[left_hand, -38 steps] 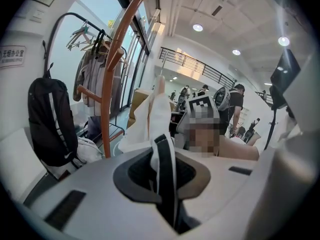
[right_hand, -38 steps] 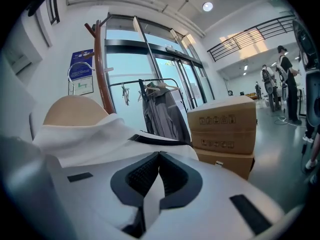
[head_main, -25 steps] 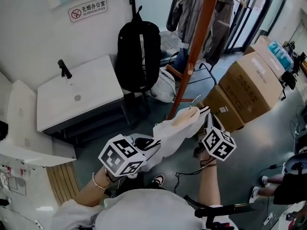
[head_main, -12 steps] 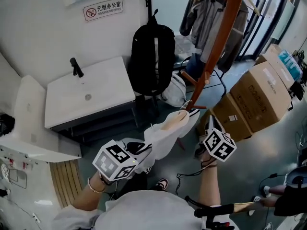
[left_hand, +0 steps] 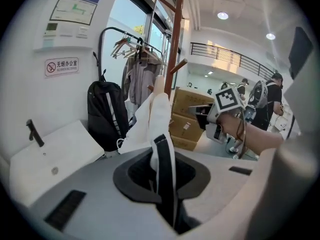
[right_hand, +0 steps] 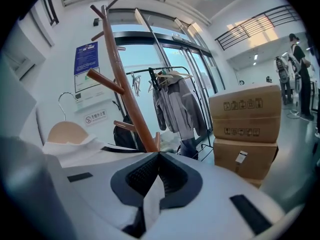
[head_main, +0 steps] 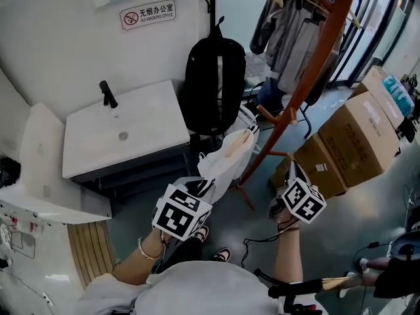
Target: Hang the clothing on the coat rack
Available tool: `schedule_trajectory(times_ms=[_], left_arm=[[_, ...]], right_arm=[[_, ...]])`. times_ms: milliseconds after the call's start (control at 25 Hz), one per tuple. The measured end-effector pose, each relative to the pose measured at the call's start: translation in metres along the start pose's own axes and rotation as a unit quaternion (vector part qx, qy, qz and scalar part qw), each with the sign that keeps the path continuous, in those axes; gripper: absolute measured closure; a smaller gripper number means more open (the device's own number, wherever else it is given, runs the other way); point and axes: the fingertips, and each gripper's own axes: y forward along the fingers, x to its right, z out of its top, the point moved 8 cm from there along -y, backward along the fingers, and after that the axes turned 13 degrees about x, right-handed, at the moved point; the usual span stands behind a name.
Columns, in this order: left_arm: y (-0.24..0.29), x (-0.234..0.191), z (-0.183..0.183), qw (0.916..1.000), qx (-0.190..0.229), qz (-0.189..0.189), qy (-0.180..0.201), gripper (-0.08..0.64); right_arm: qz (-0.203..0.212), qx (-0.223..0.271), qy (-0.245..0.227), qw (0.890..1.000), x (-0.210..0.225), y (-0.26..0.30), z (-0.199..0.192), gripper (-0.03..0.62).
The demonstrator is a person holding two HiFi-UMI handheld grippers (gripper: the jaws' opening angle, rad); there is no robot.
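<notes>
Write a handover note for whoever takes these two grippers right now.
Left gripper: shut on the white garment by its dark-trimmed edge.
Right gripper: shut, white cloth pinched, apparently the same garment.
Garment is on its hanger, held up beside the coat rack, not hung.
Done: hanger fitted, garment at the rack.
Left: hook the hanger over a peg, then release both.

The grey floor [head_main: 348, 222] is seen carrying stacked cardboard boxes [head_main: 354, 133] at right, with the wooden coat rack [head_main: 298, 100] planted just beside them. A white washbasin unit [head_main: 125, 136] is set against the wall, topped by a black tap [head_main: 107, 94].
</notes>
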Motion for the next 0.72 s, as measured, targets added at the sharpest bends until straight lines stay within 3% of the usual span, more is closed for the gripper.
schedule_trajectory(times_ms=[200, 720], left_arm=[[0.043, 0.004, -0.001, 0.9991, 0.006, 0.037, 0.018, 0.518], [0.131, 0.011, -0.011, 0.9987, 0.023, 0.043, -0.016, 0.518]], right_arm=[[-0.012, 0.002, -0.006, 1.0, 0.003, -0.002, 0.002, 0.569], [-0.032, -0.021, -0.014, 0.999, 0.02, -0.004, -0.012, 0.569]])
